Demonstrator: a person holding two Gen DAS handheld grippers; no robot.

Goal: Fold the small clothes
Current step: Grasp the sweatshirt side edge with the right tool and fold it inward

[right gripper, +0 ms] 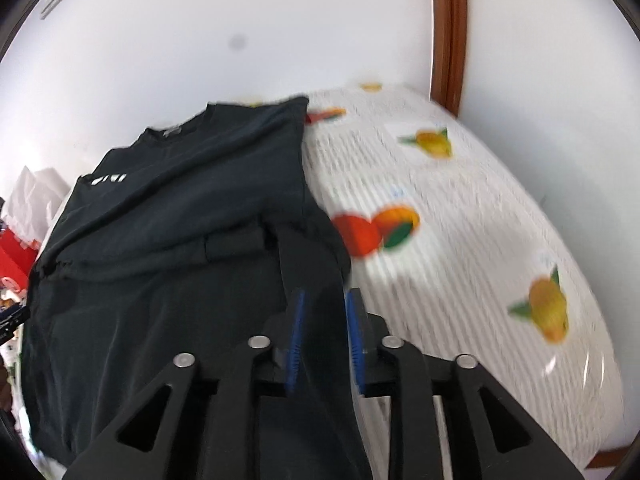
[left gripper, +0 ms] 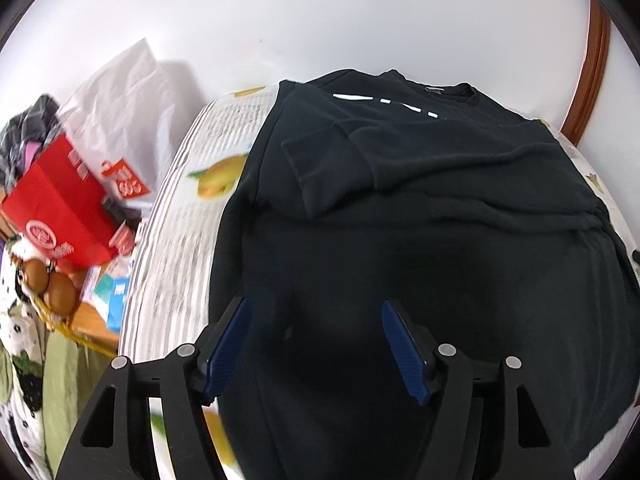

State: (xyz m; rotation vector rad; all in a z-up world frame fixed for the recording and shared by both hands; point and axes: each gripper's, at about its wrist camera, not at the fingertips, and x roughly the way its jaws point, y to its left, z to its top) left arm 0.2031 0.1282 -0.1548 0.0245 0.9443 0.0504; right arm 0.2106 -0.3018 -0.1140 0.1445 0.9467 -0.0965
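A black sweatshirt [left gripper: 420, 208] with a white print near the collar lies spread on a fruit-patterned tablecloth [left gripper: 176, 240], one sleeve folded across its chest. My left gripper [left gripper: 316, 308] is open and empty, hovering over the shirt's lower part. In the right wrist view the same sweatshirt [right gripper: 180, 208] fills the left half. My right gripper [right gripper: 324, 300] has its blue pads close together with black fabric of the shirt's right edge between them.
A red box [left gripper: 60, 208], a white bag [left gripper: 128, 108] and clutter sit left of the table. A white wall and a brown door frame [right gripper: 448, 32] stand behind. The tablecloth [right gripper: 480, 240] extends to the right of the shirt.
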